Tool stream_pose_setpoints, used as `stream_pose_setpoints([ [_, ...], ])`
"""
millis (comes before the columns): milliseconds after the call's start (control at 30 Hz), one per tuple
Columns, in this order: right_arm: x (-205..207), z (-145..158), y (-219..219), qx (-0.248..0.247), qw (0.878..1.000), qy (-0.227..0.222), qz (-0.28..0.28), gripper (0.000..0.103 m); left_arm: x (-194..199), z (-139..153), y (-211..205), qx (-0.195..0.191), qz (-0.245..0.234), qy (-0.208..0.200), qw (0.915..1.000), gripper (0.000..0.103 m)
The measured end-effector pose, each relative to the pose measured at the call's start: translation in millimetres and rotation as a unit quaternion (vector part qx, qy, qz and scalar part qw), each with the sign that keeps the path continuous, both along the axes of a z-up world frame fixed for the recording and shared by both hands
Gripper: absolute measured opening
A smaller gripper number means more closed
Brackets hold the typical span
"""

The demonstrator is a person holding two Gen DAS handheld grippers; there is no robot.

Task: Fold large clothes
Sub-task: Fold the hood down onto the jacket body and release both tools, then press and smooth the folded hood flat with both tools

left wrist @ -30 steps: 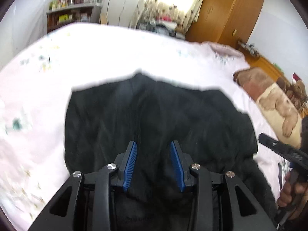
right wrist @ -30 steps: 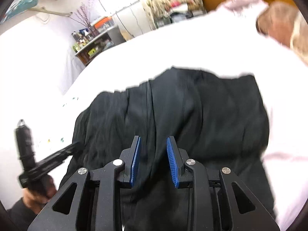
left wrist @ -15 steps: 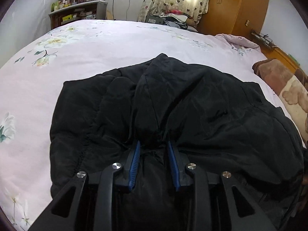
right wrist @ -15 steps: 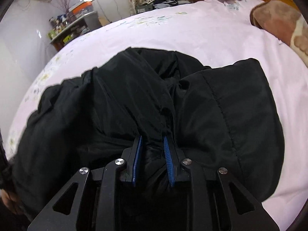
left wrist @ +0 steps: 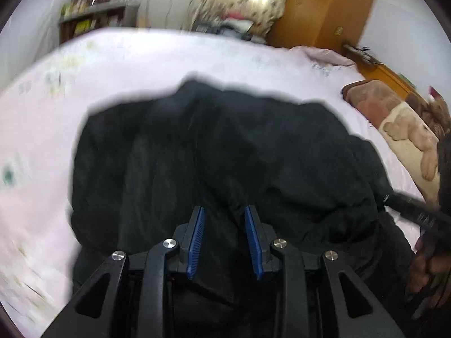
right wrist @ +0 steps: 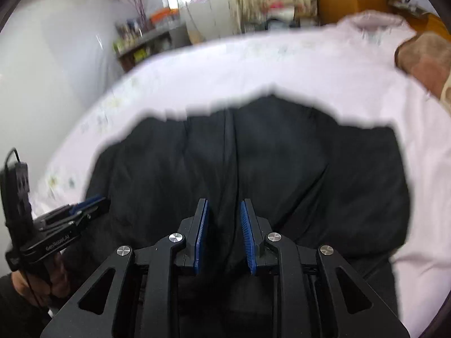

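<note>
A large black garment (left wrist: pixel 225 146) lies spread and rumpled on the pale pink bed (left wrist: pixel 141 56). My left gripper (left wrist: pixel 224 209) is at its near edge, with its blue pads shut on a bunched fold of the black cloth. In the right wrist view the same garment (right wrist: pixel 282 169) fills the middle, and my right gripper (right wrist: pixel 224 202) is shut on another fold at the near edge. The left gripper (right wrist: pixel 84 205) also shows at the left there, its tips on the garment's side. The right gripper (left wrist: pixel 408 211) shows at the right edge of the left wrist view. Both views are motion-blurred.
A brown blanket with a bear pattern (left wrist: pixel 400 124) lies on the bed's right side. Beyond the bed stand a wooden wardrobe (left wrist: pixel 324 8), a curtained window and a cluttered shelf (left wrist: pixel 93 19). The person's hands (right wrist: pixel 31 284) hold the gripper handles at the picture edges.
Both grippers narrowed from a wider gap onto folds of the garment. Since half a second ago they have shifted with the cloth, and each gripper is back in the other's view.
</note>
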State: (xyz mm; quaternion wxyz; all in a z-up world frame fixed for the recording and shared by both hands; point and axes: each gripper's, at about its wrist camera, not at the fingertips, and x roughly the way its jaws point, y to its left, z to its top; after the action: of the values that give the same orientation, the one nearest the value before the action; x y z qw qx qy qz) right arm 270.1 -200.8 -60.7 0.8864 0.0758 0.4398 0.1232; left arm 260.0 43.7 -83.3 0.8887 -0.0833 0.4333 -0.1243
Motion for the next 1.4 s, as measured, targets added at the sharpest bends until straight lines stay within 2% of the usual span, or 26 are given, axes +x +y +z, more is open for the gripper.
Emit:
stream_pose_setpoints([
  [33,3,-17,0,-0.002,1.0,0.013,-0.002,0.023,0,-6,-1,0.001,0.002,0.0,1.0,0.032],
  [100,7,-31,-2,-0.006,1.0,0.015,-0.002,0.022,3,-10,-5,0.009,0.003,0.002,0.9999,0.032],
  [200,14,-37,-1,-0.021,1.0,0.02,0.002,0.022,4,-7,-11,0.015,-0.002,0.008,0.9999,0.032],
  [300,10,-18,2,-0.02,0.999,0.031,-0.007,0.022,-3,14,-13,0.022,-0.006,0.01,0.9997,0.031],
  [367,-6,1,1,-0.006,1.0,0.01,-0.004,0.022,-20,30,-8,-0.005,-0.014,-0.011,0.9998,0.031],
  [433,-25,17,3,0.002,1.0,-0.015,0.005,0.022,-39,41,-9,-0.015,-0.028,-0.031,0.999,0.031],
  [500,-36,17,9,0.007,1.0,-0.016,0.017,0.022,-46,34,-17,-0.011,-0.044,-0.024,0.9987,0.031],
  [600,-33,-17,22,-0.011,0.999,0.026,0.029,0.022,-36,-2,-20,0.004,-0.037,0.02,0.9991,0.031],
  [667,-26,-35,21,-0.023,0.999,0.041,0.025,0.019,-34,-13,-18,0.006,-0.035,0.02,0.9991,0.031],
  [767,-20,-50,18,-0.02,0.998,0.051,0.018,0.016,-33,-16,-18,0.01,-0.035,0.02,0.9991,0.032],
  [1000,-15,-58,24,-0.044,0.998,0.044,0.019,0.015,-24,-21,-22,0.014,-0.032,0.018,0.9992,0.031],
  [1200,-20,-52,31,-0.053,0.997,0.05,0.018,0.015,-23,-14,-30,0.024,-0.028,0.023,0.9991,0.031],
  [1400,-40,-21,41,-0.058,0.998,0.035,0.002,0.018,-37,8,-29,0.032,-0.021,0.028,0.9989,0.031],
])
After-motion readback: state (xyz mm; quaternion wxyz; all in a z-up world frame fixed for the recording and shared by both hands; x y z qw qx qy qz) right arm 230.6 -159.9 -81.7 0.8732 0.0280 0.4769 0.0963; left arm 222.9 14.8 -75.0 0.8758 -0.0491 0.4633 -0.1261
